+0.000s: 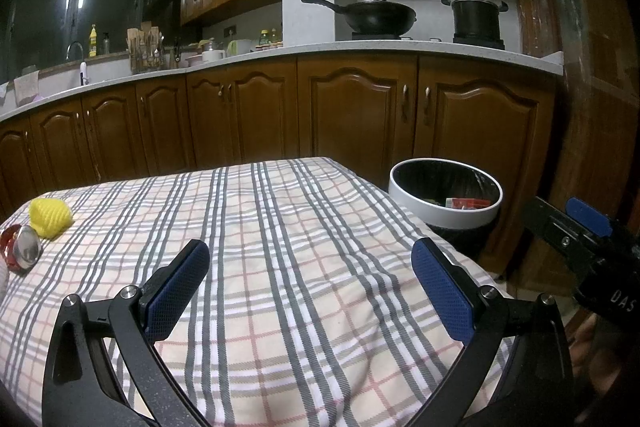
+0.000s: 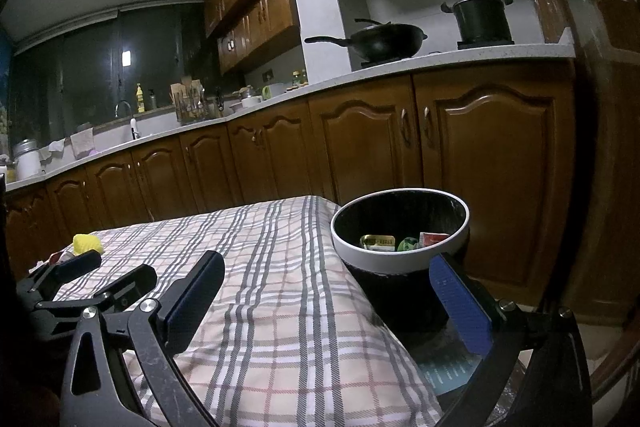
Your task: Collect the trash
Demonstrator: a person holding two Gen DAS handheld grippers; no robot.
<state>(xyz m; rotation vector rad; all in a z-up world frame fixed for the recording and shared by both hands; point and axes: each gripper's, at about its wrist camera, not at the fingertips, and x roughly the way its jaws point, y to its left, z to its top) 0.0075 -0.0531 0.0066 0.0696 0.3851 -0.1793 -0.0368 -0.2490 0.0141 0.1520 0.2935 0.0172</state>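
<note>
Left gripper (image 1: 310,277): two black arms with blue ribbed pads filled the bottom of the left wrist view, spread wide apart with nothing between them, hovering above the cloth.
Right gripper (image 2: 326,301): its blue-padded fingers were likewise held wide apart and empty; one finger sat over the cloth's edge, the other in front of the bin's dark body.
Plaid cloth (image 1: 280,227): a cream cloth with grey, white and faint red checks covered a raised, cushion-like surface directly under both grippers.
Yellow foam net (image 1: 50,218): a bright yellow mesh lump lay on the far left part of the cloth, well apart from the left gripper.
Red can (image 1: 20,249): a crushed-looking red can with a shiny silver end lay on its side just beside the yellow lump, at the left edge of the view.
Trash bin (image 2: 400,261): a round bin with a white rim and black liner stood on the floor close against the right side of the cloth.
Bin contents (image 2: 378,242): several small wrappers, one yellowish, one green, one red and white, lay at the bottom.
Other gripper seen from left (image 1: 576,223): the right tool's black frame and a blue pad showed at the right edge, beside the bin.
Cabinets (image 1: 352,115): brown wooden doors ran under a pale countertop behind the cloth.
Wok (image 1: 376,15): a black wok with a long handle sat on the stove.
Pot (image 1: 476,17): a dark lidded-height stockpot stood to its right.
</note>
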